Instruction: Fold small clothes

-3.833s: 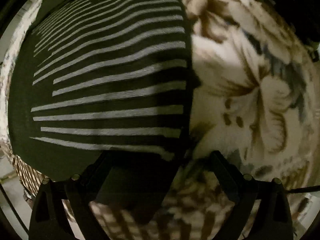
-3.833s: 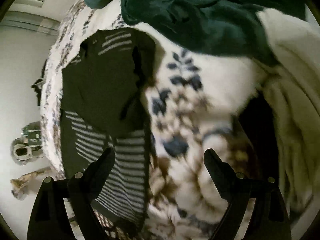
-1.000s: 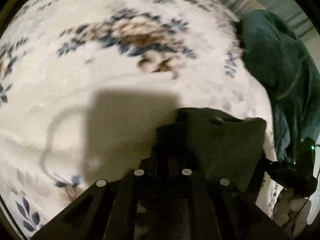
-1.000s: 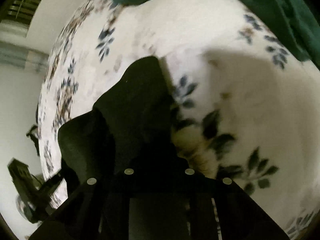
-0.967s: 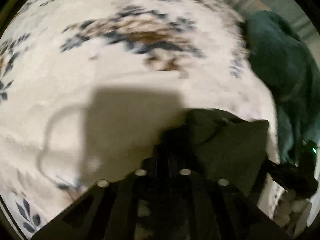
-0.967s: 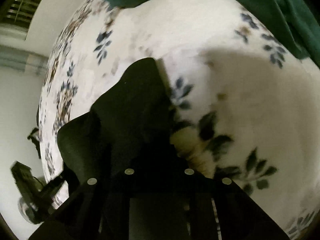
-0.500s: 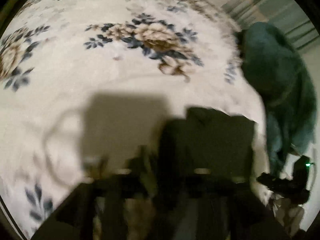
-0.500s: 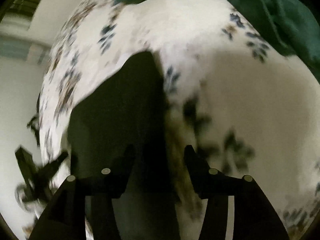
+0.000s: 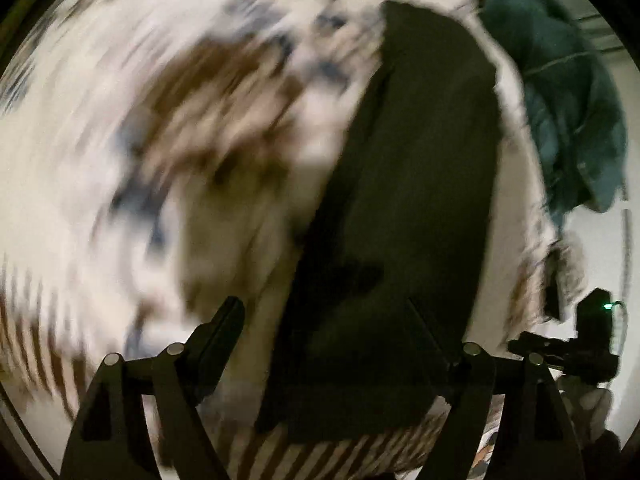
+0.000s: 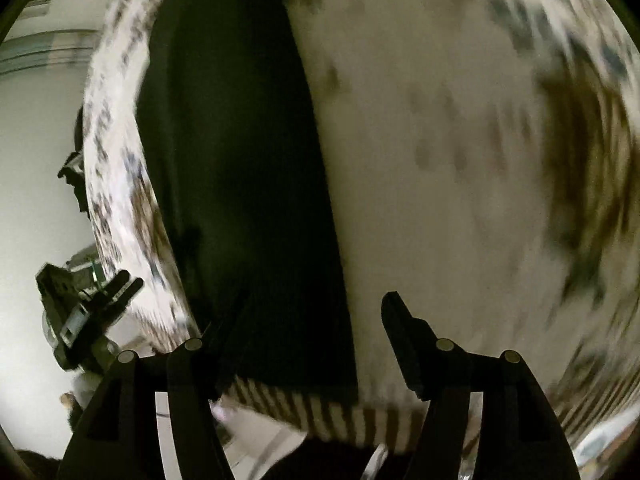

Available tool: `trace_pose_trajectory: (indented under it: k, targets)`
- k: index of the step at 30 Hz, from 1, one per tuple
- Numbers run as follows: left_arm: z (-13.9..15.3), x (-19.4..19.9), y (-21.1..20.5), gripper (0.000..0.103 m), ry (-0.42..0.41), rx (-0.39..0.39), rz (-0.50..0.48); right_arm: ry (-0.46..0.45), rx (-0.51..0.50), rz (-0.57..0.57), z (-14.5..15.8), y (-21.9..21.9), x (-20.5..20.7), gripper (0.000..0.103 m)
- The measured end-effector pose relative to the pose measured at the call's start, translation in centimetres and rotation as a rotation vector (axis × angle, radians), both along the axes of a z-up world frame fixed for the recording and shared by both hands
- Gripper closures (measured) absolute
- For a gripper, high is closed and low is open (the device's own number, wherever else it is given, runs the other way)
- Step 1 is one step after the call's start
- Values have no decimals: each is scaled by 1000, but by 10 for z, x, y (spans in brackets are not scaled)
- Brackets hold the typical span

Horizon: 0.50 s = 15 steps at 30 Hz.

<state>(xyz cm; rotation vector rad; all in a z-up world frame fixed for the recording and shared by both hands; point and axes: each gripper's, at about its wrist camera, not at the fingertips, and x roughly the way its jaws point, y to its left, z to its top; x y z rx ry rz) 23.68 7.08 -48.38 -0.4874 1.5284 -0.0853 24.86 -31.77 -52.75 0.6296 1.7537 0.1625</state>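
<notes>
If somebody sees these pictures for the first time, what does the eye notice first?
First comes the dark garment, a long black strip lying on the flowered blanket, which is smeared by motion blur. Next, the teal cloth heaped at the blanket's far right edge in the left wrist view.

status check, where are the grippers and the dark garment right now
Left gripper and right gripper both opening, nothing pinched. Dark garment lying on floral blanket. Nothing blocking.
</notes>
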Motion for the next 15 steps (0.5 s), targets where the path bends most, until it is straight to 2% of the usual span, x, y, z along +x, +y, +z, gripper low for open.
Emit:
trace_pose_trajectory:
  k: [3, 6, 8, 11, 12, 13, 14, 15]
  targets:
    - [-14, -58, -7, 25, 52, -5, 62, 41, -3, -3, -22, 12, -44, 36]
    - [-26, -86, -25, 26, 58, -12, 76, 27, -10, 7, -43, 30, -77, 36]
    - [-36, -91, -41, 37, 46, -2, 62, -4, -35, 20, -53, 43, -89, 36]
    - [-54, -88, -56, 60, 31, -12, 76, -16, -38, -8, -69, 57, -98, 36]
    - [-58, -88, -59, 84, 31, 10, 80, -17, -40, -15, -73, 58, -101, 36]
    - [-59, -97, -56, 94, 25, 12, 94, -26, -47, -32, -78, 60, -103, 36]
    - [-54, -100, -55, 94, 8, 15, 128, -33, -49, -46, -79, 60, -105, 37]
    - [-44, -105, -55, 94, -17, 22, 155, -38, -51, -56, -79, 59, -102, 42]
